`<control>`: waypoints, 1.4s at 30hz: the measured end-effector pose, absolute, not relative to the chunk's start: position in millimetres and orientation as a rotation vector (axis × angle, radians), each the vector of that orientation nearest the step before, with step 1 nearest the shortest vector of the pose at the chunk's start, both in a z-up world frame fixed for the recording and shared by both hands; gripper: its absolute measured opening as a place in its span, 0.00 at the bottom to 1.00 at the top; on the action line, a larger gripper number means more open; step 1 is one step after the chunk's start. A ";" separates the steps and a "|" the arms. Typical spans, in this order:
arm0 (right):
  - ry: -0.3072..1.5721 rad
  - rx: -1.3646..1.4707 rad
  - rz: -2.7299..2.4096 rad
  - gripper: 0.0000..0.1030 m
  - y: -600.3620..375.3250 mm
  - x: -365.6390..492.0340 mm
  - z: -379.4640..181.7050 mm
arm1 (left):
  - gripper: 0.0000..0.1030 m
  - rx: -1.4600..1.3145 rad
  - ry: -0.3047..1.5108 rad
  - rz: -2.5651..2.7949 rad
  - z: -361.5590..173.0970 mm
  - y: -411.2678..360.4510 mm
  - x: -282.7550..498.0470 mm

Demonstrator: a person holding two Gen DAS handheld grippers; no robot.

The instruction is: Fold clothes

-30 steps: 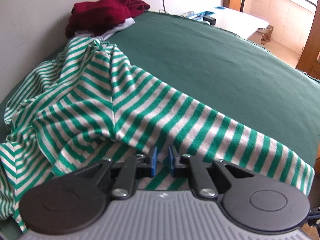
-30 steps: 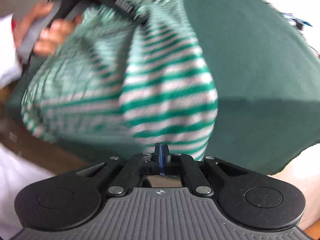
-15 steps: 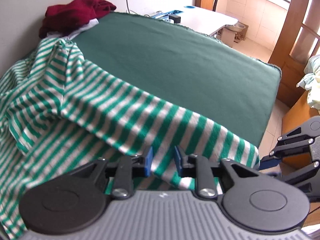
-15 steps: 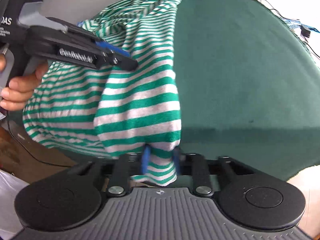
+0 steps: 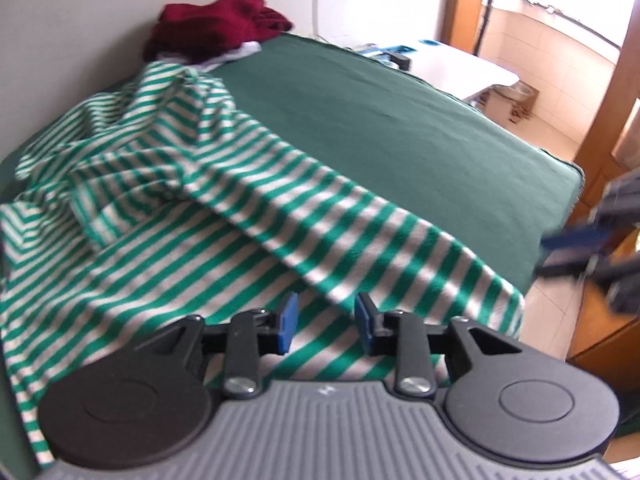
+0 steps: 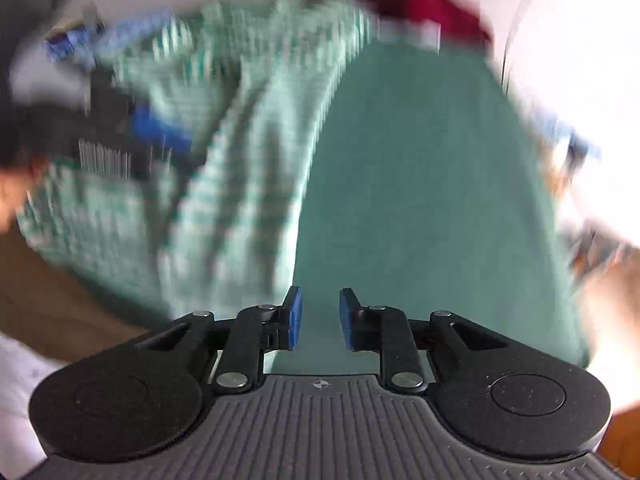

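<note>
A green-and-white striped garment (image 5: 208,200) lies crumpled on the left part of the dark green table cover (image 5: 400,128), its hem hanging over the near edge. My left gripper (image 5: 326,322) is open just above the hem, with nothing between its blue pads. My right gripper (image 6: 319,324) is open and empty over the bare green cover (image 6: 420,200), to the right of the garment (image 6: 224,152); this view is heavily blurred. The right gripper shows blurred at the right edge of the left wrist view (image 5: 600,236). The left gripper also shows in the right wrist view (image 6: 120,136).
A dark red garment (image 5: 220,28) on a white cloth lies at the far left corner by the wall. A white table (image 5: 452,60) stands beyond the far edge. A wooden door frame (image 5: 612,100) and tiled floor are at the right.
Both grippers have opened and let go of the striped garment's hem. The right gripper has swung right, off the garment and over bare green cover. The garment now rests on the table.
</note>
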State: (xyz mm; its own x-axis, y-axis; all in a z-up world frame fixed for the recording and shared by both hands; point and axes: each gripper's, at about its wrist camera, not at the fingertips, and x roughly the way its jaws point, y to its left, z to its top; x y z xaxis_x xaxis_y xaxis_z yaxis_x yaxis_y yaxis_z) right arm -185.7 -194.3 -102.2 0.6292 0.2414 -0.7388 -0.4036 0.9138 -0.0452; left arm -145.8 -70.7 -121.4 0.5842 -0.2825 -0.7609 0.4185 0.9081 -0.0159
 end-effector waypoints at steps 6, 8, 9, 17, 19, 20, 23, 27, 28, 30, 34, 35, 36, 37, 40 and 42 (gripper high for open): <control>0.690 -0.159 0.518 0.26 -136.6 -115.4 -80.3 | 0.33 0.042 0.841 -0.237 -114.0 2.6 -130.3; 0.697 -0.187 0.556 0.25 -103.5 -83.0 -88.4 | 0.33 0.042 0.847 -0.211 -116.3 15.1 -129.0; 0.705 -0.203 0.566 0.23 -85.2 -67.7 -92.8 | 0.33 0.044 0.850 -0.200 -117.7 20.7 -128.6; 0.788 -0.192 0.455 0.21 -11.2 8.1 -125.2 | 0.45 0.104 0.860 -0.215 -130.9 53.4 -132.3; 0.822 -0.188 0.452 0.23 -1.0 11.2 -134.7 | 0.47 0.130 0.851 -0.228 -132.7 60.7 -132.4; 0.823 -0.188 0.461 0.20 0.9 15.0 -131.7 | 0.48 0.140 0.843 -0.232 -132.4 64.5 -131.4; 0.809 -0.188 0.501 0.18 3.2 28.7 -115.5 | 0.51 0.152 0.826 -0.241 -131.6 76.4 -124.9; 0.790 -0.188 0.553 0.24 6.3 46.9 -93.8 | 0.51 0.082 0.811 -0.219 -127.4 84.7 -91.7; 0.800 -0.163 0.552 0.28 8.2 58.4 -92.8 | 0.51 0.062 0.806 -0.214 -126.7 84.9 -81.2; 0.817 -0.139 0.547 0.34 15.4 83.5 -97.7 | 0.55 0.040 0.810 -0.211 -129.1 81.2 -61.1; 0.851 -0.174 0.630 0.38 32.0 117.0 -111.7 | 0.56 0.014 0.827 -0.201 -140.2 70.1 -26.9; 0.854 -0.190 0.645 0.37 35.6 122.2 -114.9 | 0.53 0.010 0.842 -0.191 -144.5 66.8 -20.1; 0.868 -0.218 0.654 0.34 39.2 126.1 -119.0 | 0.50 0.014 0.842 -0.184 -146.1 63.3 -18.0; 0.885 -0.250 0.660 0.16 42.7 129.9 -123.6 | 0.45 0.021 0.837 -0.178 -146.9 59.9 -17.3; 0.840 -0.269 0.683 0.03 45.3 134.8 -117.7 | 0.14 0.041 0.824 -0.157 -147.3 50.5 -17.8; 0.815 -0.218 0.679 0.03 42.7 143.0 -112.8 | 0.10 0.055 0.817 -0.141 -146.7 44.7 -19.3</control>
State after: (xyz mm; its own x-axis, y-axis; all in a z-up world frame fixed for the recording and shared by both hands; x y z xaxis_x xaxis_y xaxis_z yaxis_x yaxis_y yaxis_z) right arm 143.0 42.7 -112.8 0.4899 0.4735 -0.7320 -0.6343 0.7696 0.0733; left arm -19.3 44.7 -146.7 0.6756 -0.1043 -0.7299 0.1466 0.9892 -0.0056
